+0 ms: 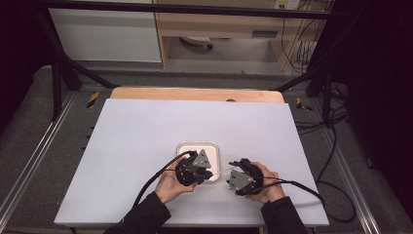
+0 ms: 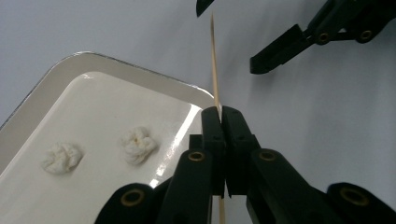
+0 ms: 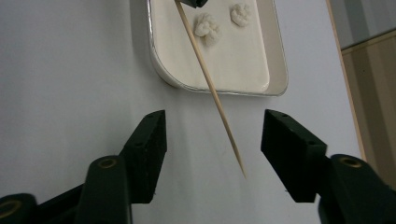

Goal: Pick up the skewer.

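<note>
Skewer (image 3: 210, 88): thin, pointed wood, nr glossy tray (image 3: 156, 60).

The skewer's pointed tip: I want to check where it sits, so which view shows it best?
The right gripper view: the skewer ends bare between the right gripper fingers. The left gripper view shows the left gripper clamping it; the high view shows a faint line.

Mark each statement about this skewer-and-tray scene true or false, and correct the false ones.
1. The left gripper is shut on the wooden skewer. True.
2. The right gripper clamps the skewer's tip. False: its jaws stand apart, the tip between them untouched.
3. Two white lumps lie in the tray. True.
4. The tray is round. False: it is rectangular with rounded corners.
5. A lump is threaded on the skewer. False: the skewer is bare.
</note>
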